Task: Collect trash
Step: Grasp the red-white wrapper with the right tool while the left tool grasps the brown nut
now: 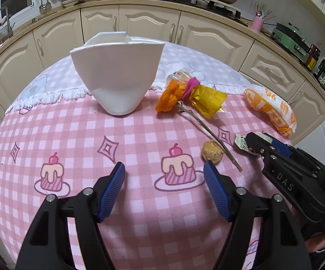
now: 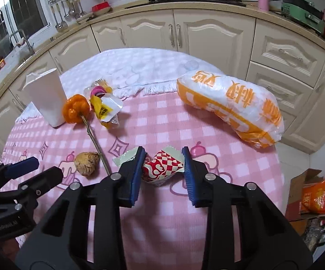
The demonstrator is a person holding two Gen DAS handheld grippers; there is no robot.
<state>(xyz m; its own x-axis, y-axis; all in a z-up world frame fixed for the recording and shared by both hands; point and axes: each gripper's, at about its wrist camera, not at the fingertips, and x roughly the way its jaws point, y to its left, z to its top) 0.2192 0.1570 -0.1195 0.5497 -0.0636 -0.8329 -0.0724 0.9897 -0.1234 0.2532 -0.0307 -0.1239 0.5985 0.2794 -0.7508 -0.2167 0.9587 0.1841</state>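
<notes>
A red-and-white checked snack wrapper lies on the pink checked tablecloth. My right gripper is closed on it, both blue pads touching its sides; the left wrist view shows that gripper clamped on the wrapper. My left gripper hangs open over the cloth with nothing between its fingers. A brown crumbly lump sits just beyond its right fingertip. Further back lie an orange flower on a twig, a yellow wrapper and an orange-and-white plastic bag.
A tall white paper container stands at the back left of the table. The table's right edge drops to the floor, where a cardboard box holds an orange packet. Cream kitchen cabinets curve behind the table.
</notes>
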